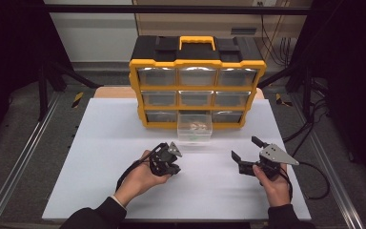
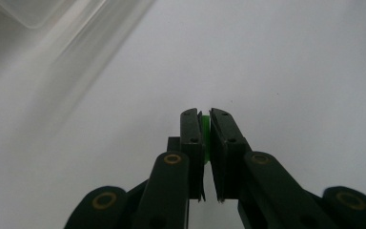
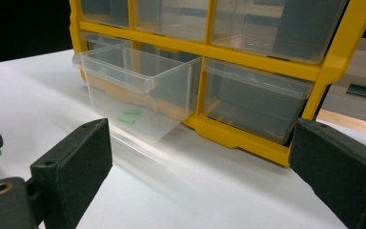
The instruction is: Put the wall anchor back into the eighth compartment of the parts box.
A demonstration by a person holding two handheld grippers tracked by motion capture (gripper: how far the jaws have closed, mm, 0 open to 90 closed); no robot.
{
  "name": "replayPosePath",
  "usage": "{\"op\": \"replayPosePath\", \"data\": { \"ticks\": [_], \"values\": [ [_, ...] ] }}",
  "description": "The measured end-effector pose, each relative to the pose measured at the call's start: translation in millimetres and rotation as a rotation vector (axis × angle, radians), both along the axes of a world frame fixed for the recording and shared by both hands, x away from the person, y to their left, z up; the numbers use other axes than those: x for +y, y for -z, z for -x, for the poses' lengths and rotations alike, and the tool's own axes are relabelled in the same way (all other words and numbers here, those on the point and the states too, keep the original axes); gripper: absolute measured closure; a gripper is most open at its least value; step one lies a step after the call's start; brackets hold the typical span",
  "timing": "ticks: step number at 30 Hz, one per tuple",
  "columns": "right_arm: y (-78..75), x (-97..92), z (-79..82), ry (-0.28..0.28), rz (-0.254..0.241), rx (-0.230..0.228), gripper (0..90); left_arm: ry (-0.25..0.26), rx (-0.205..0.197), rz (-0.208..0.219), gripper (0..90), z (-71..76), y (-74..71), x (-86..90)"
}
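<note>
White tabletop point(image 1: 124, 191), dark room. One nine-drawer cabinet point(image 1: 197, 86). Left tongs point(image 2: 206, 138) clamp one green piece point(image 2: 205, 131); right tongs point(image 3: 195, 162) apart.

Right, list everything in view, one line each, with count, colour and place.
Organiser cabinet: one, yellow and black, far middle of the table.
Open drawer: one, clear, pulled out of the bottom row's middle slot.
Small pieces: two, green, inside the open drawer.
Held piece: one, green, between the left jaws.
Table: one, white.
Left gripper: one, black, shut on the held piece.
Right gripper: one, black, jaws open.
</note>
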State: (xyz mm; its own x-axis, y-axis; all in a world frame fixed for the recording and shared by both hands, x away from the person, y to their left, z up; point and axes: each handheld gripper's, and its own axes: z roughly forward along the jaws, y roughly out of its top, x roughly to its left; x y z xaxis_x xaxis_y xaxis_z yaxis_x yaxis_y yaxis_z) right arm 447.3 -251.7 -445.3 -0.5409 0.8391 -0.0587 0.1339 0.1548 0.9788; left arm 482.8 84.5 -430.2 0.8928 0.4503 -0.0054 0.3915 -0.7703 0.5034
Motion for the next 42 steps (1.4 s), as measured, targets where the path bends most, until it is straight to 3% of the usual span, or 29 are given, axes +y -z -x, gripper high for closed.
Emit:
{"op": "replayPosePath", "data": {
  "ticks": [9, 16, 23, 33, 42],
  "values": [
    [0.4, -0.2, -0.5, 0.002, -0.002, 0.001, 7.7, -0.010, -0.025, 0.032, 83.9, -6.4, -15.1, -1.5],
    [0.1, -0.6, 0.1, 0.003, -0.005, 0.000, 7.7, -0.014, -0.060, 0.063, 84.0, -8.6, -36.2, -4.9],
    [0.5, -0.7, -0.4, 0.006, -0.001, 0.002, 7.7, -0.025, -0.063, 0.093, 83.9, -19.2, -47.0, -6.0],
    [0.2, -0.6, -0.1, 0.000, -0.001, 0.001, 7.7, -0.030, -0.111, 0.112, 83.9, -27.7, -74.0, -15.1],
    [-0.1, -0.8, 0.0, 0.003, -0.001, -0.002, 7.7, -0.037, -0.123, 0.116, 83.9, -34.1, -83.0, -16.2]
  ]
}}
